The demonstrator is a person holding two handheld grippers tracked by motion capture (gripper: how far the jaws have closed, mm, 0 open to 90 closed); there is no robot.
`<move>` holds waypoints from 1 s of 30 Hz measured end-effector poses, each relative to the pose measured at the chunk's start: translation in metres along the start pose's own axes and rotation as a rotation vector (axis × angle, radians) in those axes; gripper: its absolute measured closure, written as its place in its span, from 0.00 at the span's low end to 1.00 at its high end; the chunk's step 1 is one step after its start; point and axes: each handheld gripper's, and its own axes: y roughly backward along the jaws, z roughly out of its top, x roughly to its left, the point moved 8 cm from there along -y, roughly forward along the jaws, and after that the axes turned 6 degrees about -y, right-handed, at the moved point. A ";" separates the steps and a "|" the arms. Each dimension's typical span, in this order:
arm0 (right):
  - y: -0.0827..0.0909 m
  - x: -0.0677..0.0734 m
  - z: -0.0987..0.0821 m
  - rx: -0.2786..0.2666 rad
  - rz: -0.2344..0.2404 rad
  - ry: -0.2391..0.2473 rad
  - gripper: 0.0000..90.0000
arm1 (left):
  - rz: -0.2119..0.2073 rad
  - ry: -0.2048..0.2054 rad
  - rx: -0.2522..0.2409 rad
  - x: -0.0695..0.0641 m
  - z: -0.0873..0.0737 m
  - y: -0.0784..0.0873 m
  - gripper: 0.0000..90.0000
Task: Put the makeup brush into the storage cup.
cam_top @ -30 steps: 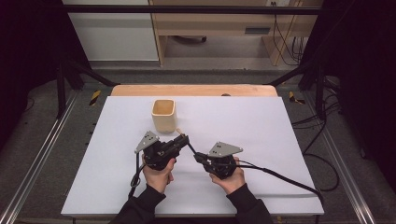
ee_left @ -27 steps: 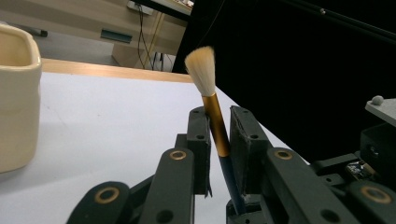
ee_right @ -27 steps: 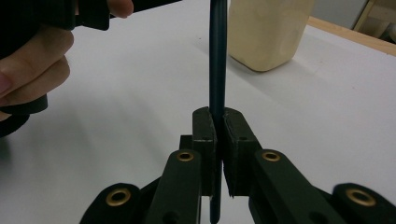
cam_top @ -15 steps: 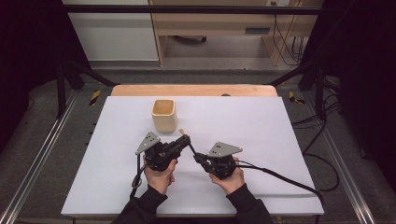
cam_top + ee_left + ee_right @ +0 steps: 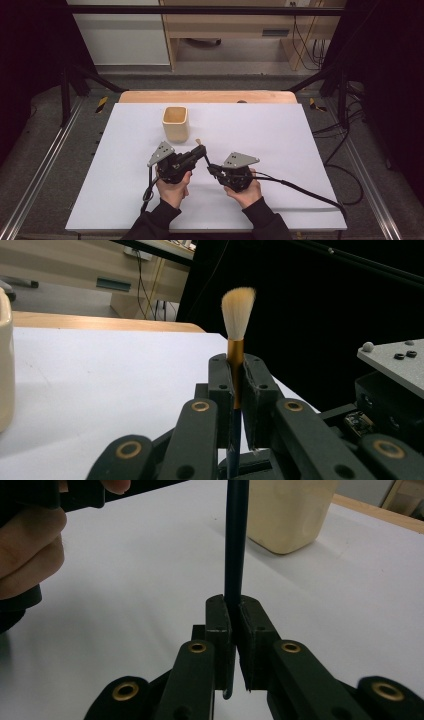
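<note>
while both grippers are clamping one small brush between them above the white table, the left gripper is pinching its gold ferrule and the right gripper its dark handle. any uneven pull is risking a twist, likely slipping the brush short of the cream cup.

the brush has a soft, pale tuft of hair, a shiny gold metal collar and a smooth dark handle, glossy in the right gripper view. just beyond it the cup looks like matt cream ceramic or plastic, on a smooth matt white sheet over a bare wooden table. both the left gripper and right gripper are matt black plastic with brass-coloured rivets, each topped by a dull grey plate.
</note>
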 end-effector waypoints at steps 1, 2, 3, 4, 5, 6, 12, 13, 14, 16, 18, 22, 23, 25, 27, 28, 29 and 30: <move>0.000 0.000 0.000 -0.001 0.000 0.000 0.94 | 0.000 -0.002 0.000 0.000 0.000 0.000 0.93; 0.000 0.000 0.000 -0.001 0.001 -0.002 0.93 | 0.001 -0.004 0.000 0.000 0.000 0.000 0.93; 0.000 0.000 0.000 -0.002 0.002 -0.002 0.92 | 0.003 -0.008 0.000 0.000 0.001 0.001 0.93; 0.001 0.000 0.001 -0.002 -0.001 -0.002 0.86 | 0.007 -0.014 0.001 0.000 0.002 0.001 0.93; 0.001 0.000 0.001 -0.002 -0.001 -0.002 0.86 | 0.007 -0.014 0.001 0.000 0.002 0.001 0.93; 0.002 -0.001 0.001 -0.003 -0.009 -0.005 0.83 | 0.010 -0.018 0.001 0.001 0.003 0.002 0.93; 0.008 -0.004 0.006 -0.025 -0.052 -0.008 0.62 | 0.028 -0.042 0.015 0.009 0.007 0.007 0.93; 0.010 -0.006 0.007 -0.025 -0.076 -0.004 0.55 | 0.031 -0.045 0.018 0.011 0.007 0.008 0.93; 0.010 -0.006 0.007 -0.025 -0.076 -0.004 0.55 | 0.036 -0.048 0.021 0.012 0.008 0.009 0.93; 0.012 -0.008 0.008 -0.026 -0.094 0.004 0.50 | 0.041 -0.055 0.026 0.015 0.009 0.011 0.93; 0.015 -0.010 0.009 -0.027 -0.106 0.014 0.47 | 0.046 -0.065 0.032 0.018 0.011 0.014 0.93; 0.020 -0.016 0.010 -0.019 -0.145 0.017 0.40 | 0.053 -0.072 0.038 0.023 0.015 0.019 0.93; 0.021 -0.018 0.010 -0.022 -0.151 0.019 0.39 | 0.054 -0.077 0.037 0.025 0.017 0.023 0.93; 0.023 -0.021 0.010 -0.020 -0.160 0.008 0.36 | 0.054 -0.081 0.038 0.026 0.018 0.024 0.93; 0.024 -0.023 0.010 -0.020 -0.170 0.003 0.35 | 0.059 -0.094 0.041 0.027 0.020 0.027 0.93; 0.026 -0.025 0.010 -0.023 -0.179 -0.001 0.34 | 0.059 -0.098 0.042 0.028 0.021 0.029 0.93; 0.028 -0.026 0.010 -0.025 -0.181 -0.003 0.33 | 0.060 -0.105 0.044 0.029 0.022 0.030 0.93; 0.032 -0.029 0.011 -0.033 -0.183 -0.014 0.32 | 0.062 -0.112 0.050 0.029 0.023 0.031 0.93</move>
